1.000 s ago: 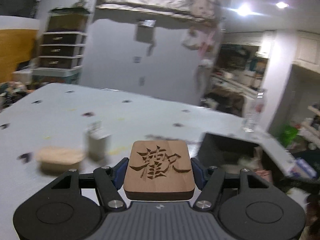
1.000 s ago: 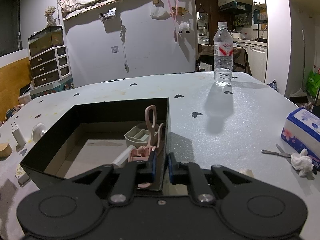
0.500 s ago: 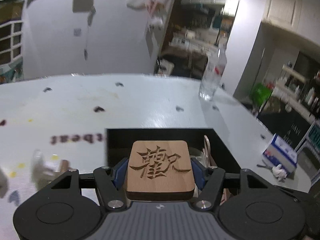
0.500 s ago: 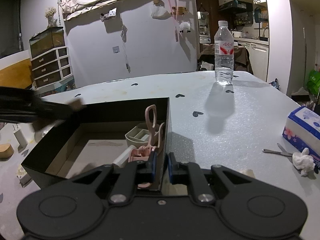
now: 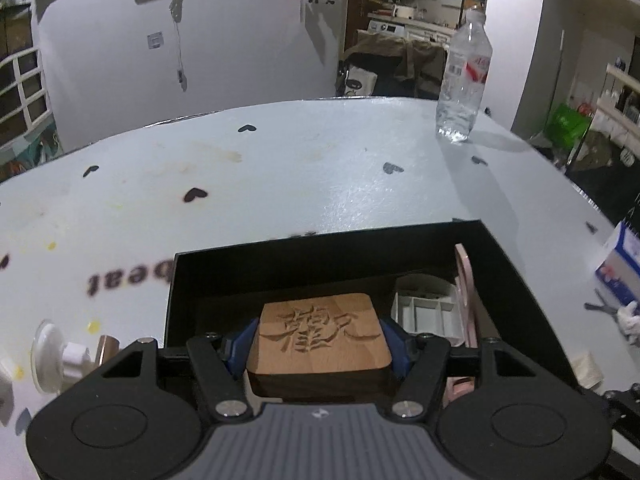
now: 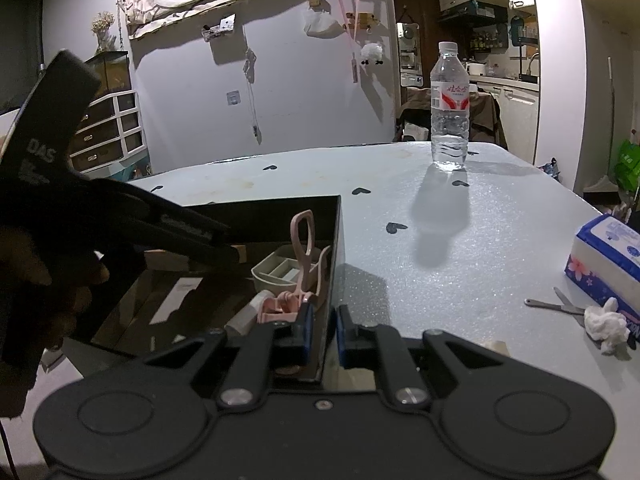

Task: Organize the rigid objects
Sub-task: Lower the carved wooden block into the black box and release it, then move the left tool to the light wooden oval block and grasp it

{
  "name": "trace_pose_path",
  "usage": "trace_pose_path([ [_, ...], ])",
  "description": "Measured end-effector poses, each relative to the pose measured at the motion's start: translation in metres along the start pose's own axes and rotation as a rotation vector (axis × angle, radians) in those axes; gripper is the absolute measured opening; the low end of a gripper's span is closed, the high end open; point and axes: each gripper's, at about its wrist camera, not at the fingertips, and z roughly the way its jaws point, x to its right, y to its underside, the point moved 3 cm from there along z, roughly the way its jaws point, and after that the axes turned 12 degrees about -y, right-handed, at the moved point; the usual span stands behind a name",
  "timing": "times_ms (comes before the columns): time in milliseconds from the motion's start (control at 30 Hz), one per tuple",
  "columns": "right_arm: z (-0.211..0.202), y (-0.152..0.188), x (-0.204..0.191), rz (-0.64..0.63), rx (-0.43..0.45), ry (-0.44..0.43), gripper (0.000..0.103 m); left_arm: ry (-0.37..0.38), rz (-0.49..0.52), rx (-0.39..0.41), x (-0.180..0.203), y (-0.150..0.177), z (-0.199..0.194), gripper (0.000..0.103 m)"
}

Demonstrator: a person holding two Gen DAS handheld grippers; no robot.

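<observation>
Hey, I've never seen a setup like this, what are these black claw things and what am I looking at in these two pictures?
They are two tools a person holds, each with a camera looking along its two fingers. One picture comes from the left hand-held gripper, which grips a carved wooden block over an open black box. The other comes from the right hand-held gripper, clamped on that box's wall. Inside the box lie a pink eyelash curler and a small divided tray. On the table stand a water bottle, a tissue pack and small scissors.

Wood block (image 5: 320,332) carved, matt; bottle (image 6: 449,108) clr plastic; box (image 5: 360,248) matt blk.
</observation>
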Motion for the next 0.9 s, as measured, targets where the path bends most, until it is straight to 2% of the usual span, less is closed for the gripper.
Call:
trace_pose_path([
  [100,-0.001,0.000,0.001,0.002,-0.001,-0.007,0.013,-0.004,0.017,0.003,0.006,-0.002,0.001,0.065],
  [200,0.000,0.000,0.002,0.001,-0.003,-0.010,0.013,0.063,0.015,-0.029,0.013,-0.002,0.002,0.066],
  [333,0.000,-0.001,0.003,0.004,-0.008,-0.015,0.013,0.067,0.050,-0.029,0.022,-0.003,-0.001,0.078],
  [600,0.001,-0.002,0.005,0.001,-0.018,-0.027,0.013,0.095,0.032,-0.003,0.015,-0.008,-0.022,0.088],
  [767,0.001,-0.003,0.005,0.003,-0.021,-0.024,0.013,0.114,0.026,0.007,0.011,-0.005,-0.038,0.100],
  [900,0.002,-0.003,0.005,0.005,-0.022,-0.023,0.013,0.132,-0.004,-0.003,0.004,-0.002,-0.048,0.103],
])
